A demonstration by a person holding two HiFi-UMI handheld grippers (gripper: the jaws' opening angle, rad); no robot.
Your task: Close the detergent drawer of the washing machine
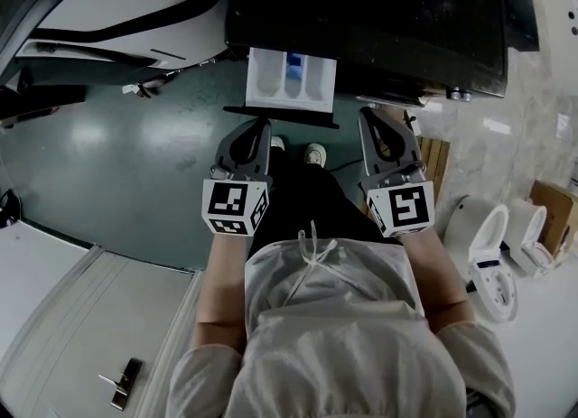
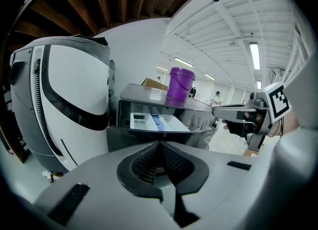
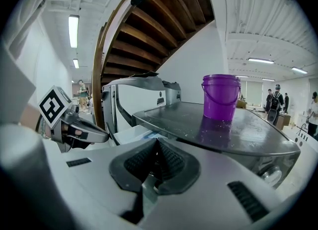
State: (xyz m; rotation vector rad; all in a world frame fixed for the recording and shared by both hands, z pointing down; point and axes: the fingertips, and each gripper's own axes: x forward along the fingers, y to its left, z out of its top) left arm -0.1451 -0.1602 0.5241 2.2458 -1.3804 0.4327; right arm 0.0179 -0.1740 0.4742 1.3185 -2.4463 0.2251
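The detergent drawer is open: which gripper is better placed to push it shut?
Left, probably. In the head view the left gripper sits just short of the open detergent drawer, in line with its front; the right gripper points past the drawer's right edge. Both are shut and empty.

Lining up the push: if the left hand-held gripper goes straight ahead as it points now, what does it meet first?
Probably the front of the open detergent drawer, directly ahead of the left hand-held gripper; depth is unclear.

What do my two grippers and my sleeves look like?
Left gripper and right gripper are grey, with black ribbed pads inside the jaws. Each carries a white cube with black square markers. Sleeves are short, light beige.
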